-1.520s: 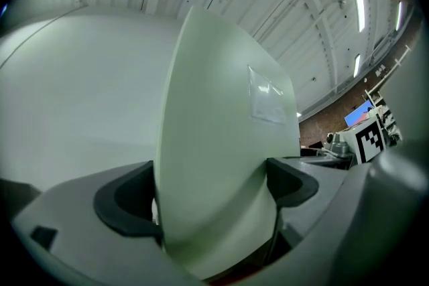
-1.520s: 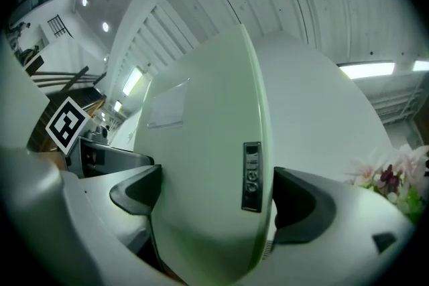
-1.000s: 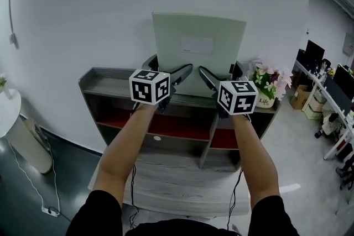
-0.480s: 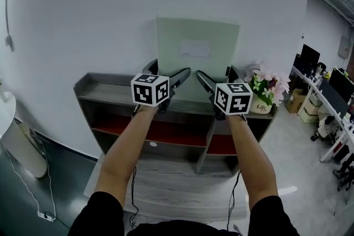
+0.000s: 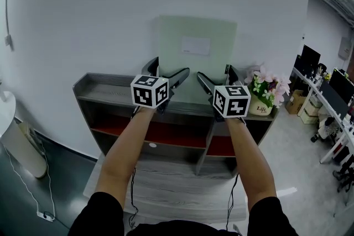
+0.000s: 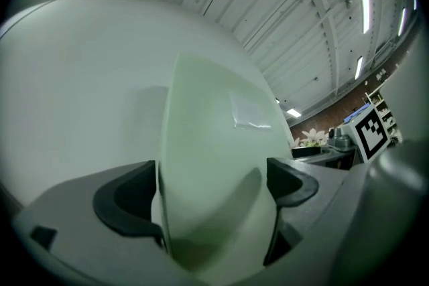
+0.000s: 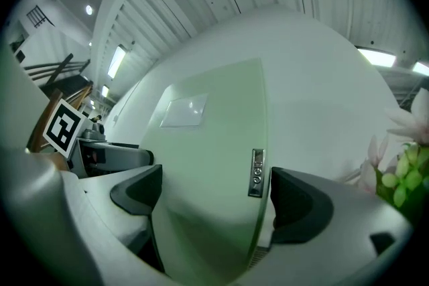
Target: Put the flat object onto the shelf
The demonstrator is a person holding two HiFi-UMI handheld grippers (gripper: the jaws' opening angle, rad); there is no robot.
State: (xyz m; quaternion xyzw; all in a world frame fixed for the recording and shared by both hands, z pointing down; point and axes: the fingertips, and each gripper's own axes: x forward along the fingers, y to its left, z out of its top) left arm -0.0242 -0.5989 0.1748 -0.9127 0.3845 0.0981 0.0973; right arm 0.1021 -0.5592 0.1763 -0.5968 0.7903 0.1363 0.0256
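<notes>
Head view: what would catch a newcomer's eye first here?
The pale green panel draws the eye first, standing upright in front of the white wall above the grey shelf. The left gripper and right gripper hold its lower corners, jaws closed on it. Pink flowers sit at the shelf's right end.

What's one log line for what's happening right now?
object: green panel, upright, by wall, above shelf top | left gripper: on panel's left edge | right gripper: on panel's right edge | bottom edge: hidden
</notes>
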